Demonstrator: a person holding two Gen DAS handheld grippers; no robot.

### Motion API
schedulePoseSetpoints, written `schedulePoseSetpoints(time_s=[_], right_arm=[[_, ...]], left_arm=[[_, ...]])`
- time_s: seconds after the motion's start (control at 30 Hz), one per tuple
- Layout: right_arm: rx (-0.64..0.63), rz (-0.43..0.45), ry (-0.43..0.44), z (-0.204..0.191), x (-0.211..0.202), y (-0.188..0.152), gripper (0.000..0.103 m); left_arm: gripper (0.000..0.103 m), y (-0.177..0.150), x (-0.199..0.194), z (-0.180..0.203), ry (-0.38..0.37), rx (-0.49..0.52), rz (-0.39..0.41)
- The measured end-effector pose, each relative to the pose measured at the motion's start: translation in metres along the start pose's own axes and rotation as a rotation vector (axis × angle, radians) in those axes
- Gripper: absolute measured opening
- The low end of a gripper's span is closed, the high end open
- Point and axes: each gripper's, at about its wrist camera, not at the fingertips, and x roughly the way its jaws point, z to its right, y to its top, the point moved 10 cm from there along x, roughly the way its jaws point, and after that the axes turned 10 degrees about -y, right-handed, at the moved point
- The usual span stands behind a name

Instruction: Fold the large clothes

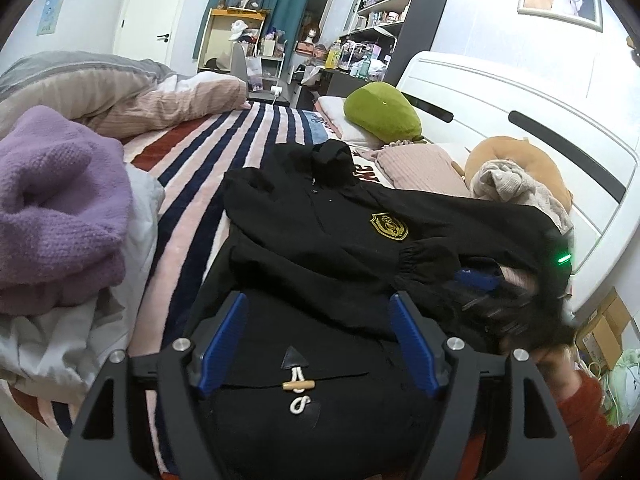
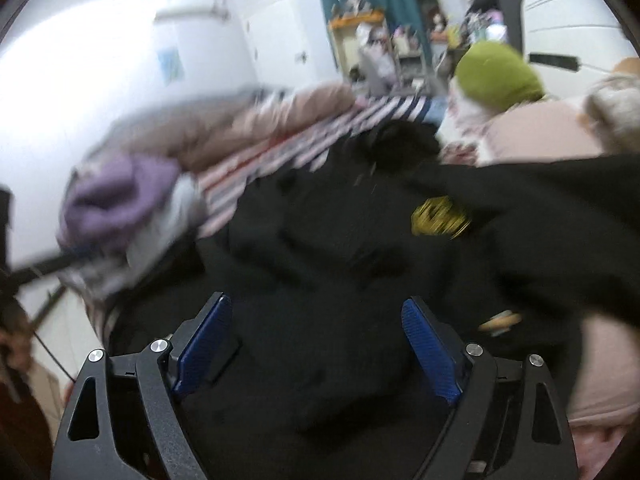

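A large black hooded coat (image 1: 320, 240) with a gold chest badge (image 1: 390, 226) and a wooden toggle (image 1: 298, 384) lies front-up on the striped bed. One sleeve is folded across the chest, its gathered cuff (image 1: 420, 264) near the middle. My left gripper (image 1: 320, 312) is open and empty, low over the coat's lower front. My right gripper (image 2: 316, 316) is open and empty over the coat (image 2: 340, 248); its view is motion-blurred. It also shows in the left wrist view (image 1: 500, 292), dark and blurred, by the coat's right edge.
A pile with a purple knit sweater (image 1: 56, 208) and grey cloth sits left of the coat. Pink quilt (image 1: 120, 100) at the far left. A green cushion (image 1: 380, 114), pink pillow (image 1: 420, 168) and beige garment (image 1: 512, 188) lie by the white headboard (image 1: 520, 96).
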Motion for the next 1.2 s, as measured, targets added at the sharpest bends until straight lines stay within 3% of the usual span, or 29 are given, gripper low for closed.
schedulePoseSetpoints(time_s=[0.07,0.13,0.2,0.27,0.3,0.47,0.6,0.83,0.9,0.93,0.97,1.1,1.2], right_arm=[[-0.04,-0.055,-0.045,-0.01,0.025,-0.014,0.085],[-0.069,-0.121,-0.175,0.0,0.052,-0.026,0.081],[-0.064,-0.161,-0.263,0.019,0.069,-0.035,0.059],[-0.028,-0.163,-0.321,0.035,0.07,-0.038,0.009],[0.013,-0.146,-0.32,0.042,0.064,-0.035,0.002],[0.169,0.01,-0.279,0.064,0.003,-0.015,0.002],[0.253,0.085,-0.259,0.076,-0.047,-0.021,0.002],[0.299,0.016,-0.187,0.08,-0.088,-0.074,0.006],[0.274,0.058,-0.206,0.085,-0.106,-0.07,0.023],[0.267,0.086,-0.221,0.086,-0.113,-0.064,0.044],[0.26,0.118,-0.233,0.088,-0.122,-0.058,0.055],[0.239,0.171,-0.237,0.097,-0.132,-0.031,0.055],[0.215,0.157,-0.267,0.103,-0.115,-0.018,0.034]], left_arm=[[0.07,-0.001,-0.007,-0.004,0.01,-0.002,0.007],[0.07,-0.001,-0.014,-0.007,0.013,-0.006,0.018],[0.071,0.0,-0.02,-0.011,0.014,-0.01,0.028],[0.071,0.0,-0.026,-0.015,0.019,-0.013,0.035],[0.071,0.0,-0.027,-0.016,0.021,-0.016,0.038],[0.071,0.001,-0.032,-0.016,0.01,-0.03,0.057],[0.071,0.002,-0.033,-0.005,-0.004,-0.013,0.061],[0.072,0.003,-0.027,0.018,-0.032,0.018,0.052],[0.072,0.002,-0.027,0.021,-0.034,0.023,0.049],[0.072,0.002,-0.028,0.023,-0.034,0.024,0.049],[0.072,0.002,-0.028,0.023,-0.033,0.024,0.049],[0.072,0.002,-0.029,0.024,-0.032,0.02,0.053],[0.073,0.001,-0.033,0.025,-0.036,0.017,0.06]])
